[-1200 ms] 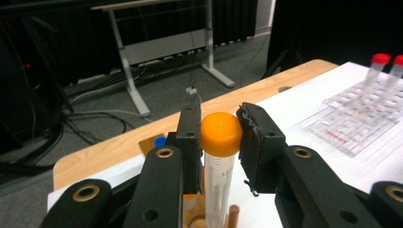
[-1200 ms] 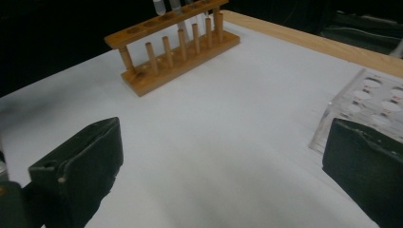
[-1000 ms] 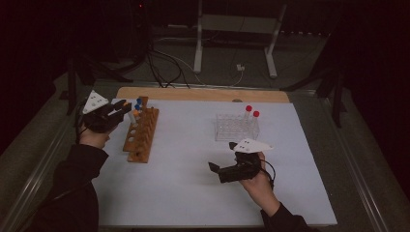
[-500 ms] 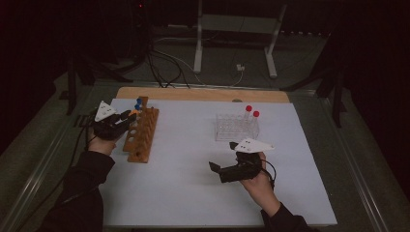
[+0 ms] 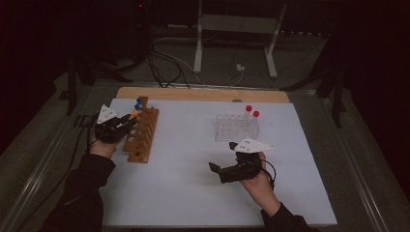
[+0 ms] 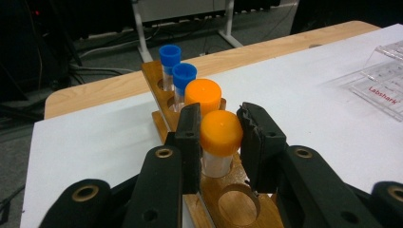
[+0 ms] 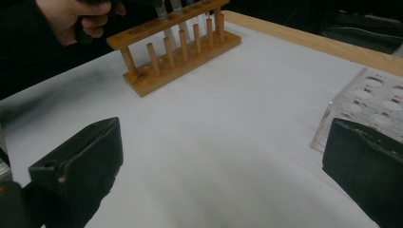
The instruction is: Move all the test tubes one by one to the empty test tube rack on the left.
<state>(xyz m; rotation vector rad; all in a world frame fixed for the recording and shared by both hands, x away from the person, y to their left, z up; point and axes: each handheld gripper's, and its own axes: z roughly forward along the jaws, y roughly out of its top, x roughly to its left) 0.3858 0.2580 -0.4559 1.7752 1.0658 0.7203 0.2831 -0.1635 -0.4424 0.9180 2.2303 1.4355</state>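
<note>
My left gripper (image 6: 219, 128) is shut on an orange-capped tube (image 6: 221, 135), whose lower end stands in a hole of the wooden rack (image 6: 240, 202). Behind it the rack holds another orange-capped tube (image 6: 203, 95) and two blue-capped tubes (image 6: 184, 75). From above, the left gripper (image 5: 131, 117) sits at the left side of the wooden rack (image 5: 142, 133). My right gripper (image 5: 215, 170) hovers over the white mat, jaws wide open (image 7: 223, 133) with nothing between them. Two red-capped tubes (image 5: 248, 108) stand in the clear plastic rack (image 5: 237, 126).
A white mat (image 5: 183, 183) covers the table, with a wooden edge (image 5: 203, 94) at the back. The clear rack (image 7: 375, 102) lies close to my right gripper's right jaw. Cables and a stand's legs (image 5: 198, 48) are on the floor beyond.
The left gripper has come down and toward the wooden rack with the orange-capped tube in its jaws. The right gripper has stayed where it was.
</note>
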